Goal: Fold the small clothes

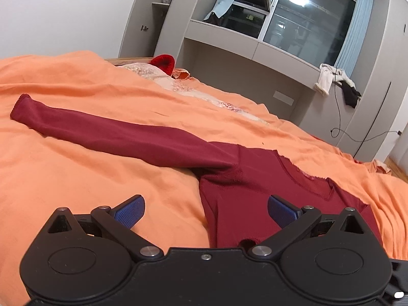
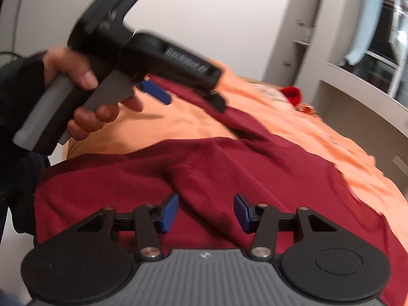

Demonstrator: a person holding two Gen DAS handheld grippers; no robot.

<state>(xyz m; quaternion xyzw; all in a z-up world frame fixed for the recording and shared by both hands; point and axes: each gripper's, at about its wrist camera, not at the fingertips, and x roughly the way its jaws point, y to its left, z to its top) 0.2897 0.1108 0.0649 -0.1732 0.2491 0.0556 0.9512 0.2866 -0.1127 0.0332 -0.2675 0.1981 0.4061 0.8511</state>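
I judge that the folding is only at its beginning. The dark red sweater (image 1: 255, 186) lies flat on the orange blanket (image 1: 76, 178) of the bed, its body near me and one long sleeve (image 1: 107, 132) stretched out to the side, with no fold made in it that I can see. My left claw (image 1: 206, 209) hangs over the edge of the sweater with the jaws spread wide and nothing between them. My right claw (image 2: 206, 213) is above the sweater (image 2: 255, 168) body, half open; the cloth lies under it, but the picture is blurred and I see no pinch on it. In the right view a hand (image 2: 84, 94) holds the left claw (image 2: 188, 97) above the sleeve. Both sleeves and the body remain to fold. On the handle there is raised writing, too blurred to read; I find no other label.
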